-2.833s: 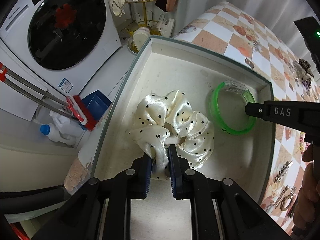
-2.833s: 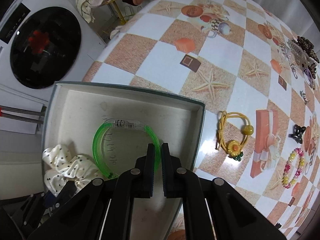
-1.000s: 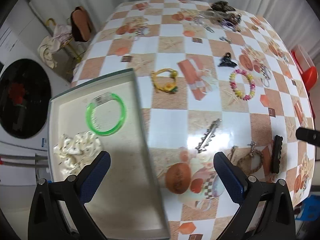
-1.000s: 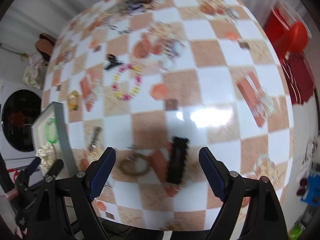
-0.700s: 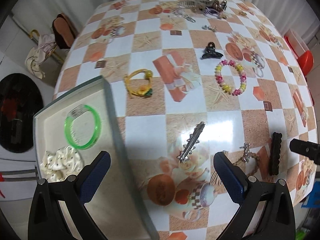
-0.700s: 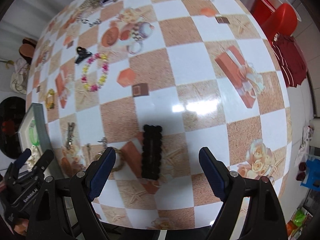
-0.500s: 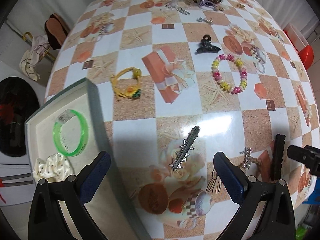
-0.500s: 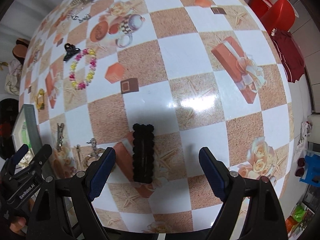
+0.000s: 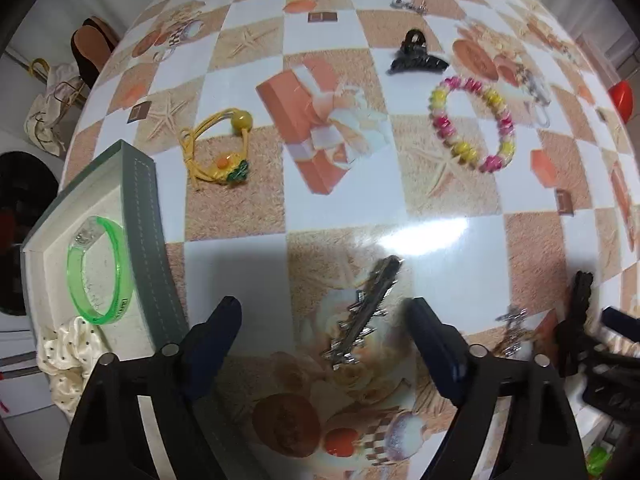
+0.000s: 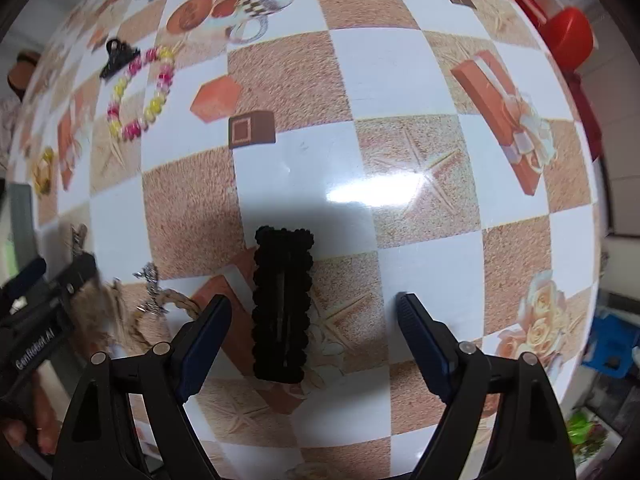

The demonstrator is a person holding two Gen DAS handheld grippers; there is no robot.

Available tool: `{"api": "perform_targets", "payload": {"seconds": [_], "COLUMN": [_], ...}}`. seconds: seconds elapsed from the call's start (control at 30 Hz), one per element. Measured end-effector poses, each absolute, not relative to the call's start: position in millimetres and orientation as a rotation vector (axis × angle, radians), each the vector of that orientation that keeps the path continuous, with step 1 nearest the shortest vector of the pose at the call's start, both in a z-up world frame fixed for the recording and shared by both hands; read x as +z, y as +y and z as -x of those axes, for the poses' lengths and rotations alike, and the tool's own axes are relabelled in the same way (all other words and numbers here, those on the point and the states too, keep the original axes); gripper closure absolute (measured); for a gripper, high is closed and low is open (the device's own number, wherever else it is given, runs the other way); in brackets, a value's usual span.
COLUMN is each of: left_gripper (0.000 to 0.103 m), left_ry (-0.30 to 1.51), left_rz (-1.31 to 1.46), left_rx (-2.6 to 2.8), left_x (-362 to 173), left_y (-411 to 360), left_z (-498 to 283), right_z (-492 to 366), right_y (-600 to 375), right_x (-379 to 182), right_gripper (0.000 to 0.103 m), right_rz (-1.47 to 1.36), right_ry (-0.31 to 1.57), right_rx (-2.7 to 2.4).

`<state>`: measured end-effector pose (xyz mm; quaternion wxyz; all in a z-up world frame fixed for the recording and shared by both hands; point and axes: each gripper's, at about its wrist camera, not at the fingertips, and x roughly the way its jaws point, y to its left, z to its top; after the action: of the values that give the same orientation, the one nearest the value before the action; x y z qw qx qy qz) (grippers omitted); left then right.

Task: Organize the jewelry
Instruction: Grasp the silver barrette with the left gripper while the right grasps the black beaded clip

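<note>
My left gripper points straight down over a silver hair clip that lies on the table between its blue pads; the jaws are closing and the pads stand clear of the clip. At the left, a grey tray holds a green bangle and a cream dotted scrunchie. My right gripper hangs open over a black crochet snap clip, which lies nearer its left pad, untouched. The black clip and part of the right gripper show at the left wrist view's right edge.
Loose on the checked tablecloth: a yellow hair tie, a pink and yellow bead bracelet, a black claw clip, a braided piece with a silver charm. More jewelry lies at the far edge. Red stools stand beyond the table.
Both grippers left the tray, where they had held the scrunchie and the bangle, opened, and sank toward the table. The left jaws have narrowed around the silver clip.
</note>
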<state>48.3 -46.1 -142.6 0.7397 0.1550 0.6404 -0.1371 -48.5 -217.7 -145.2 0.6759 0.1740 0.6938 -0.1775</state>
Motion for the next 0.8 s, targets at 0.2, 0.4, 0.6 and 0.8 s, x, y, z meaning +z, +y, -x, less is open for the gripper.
{"api": "perform_targets", "payload": {"seconds": [0.2,0.4,0.6,0.8], "left_gripper": [0.033,0.061,0.08,0.08], "left_ry": [1.401,1.409,1.421,1.421], "left_rz": [-0.337,-0.306,-0.278,-0.228], "left_rx": [-0.339,-0.371,-0.378,-0.363], "left_x": [-140,-137,-132,-118], "left_y": [-51,-55,-58,-38], "left_z": [-46,-44,-43,-42], "right_z": [44,41,39,41], "right_y": [-195,-181,-190,-206], "right_x": [-143,-137,-135,-127], "right_gripper": [0.034,0.07,0.071,0.071], "right_rz": [-0.317,-0.291,-0.321,-0.371], "right_ry": [1.546,1.529,1.529,1.509], "right_rx": [-0.376,-0.354,-0.344,-0.329]}}
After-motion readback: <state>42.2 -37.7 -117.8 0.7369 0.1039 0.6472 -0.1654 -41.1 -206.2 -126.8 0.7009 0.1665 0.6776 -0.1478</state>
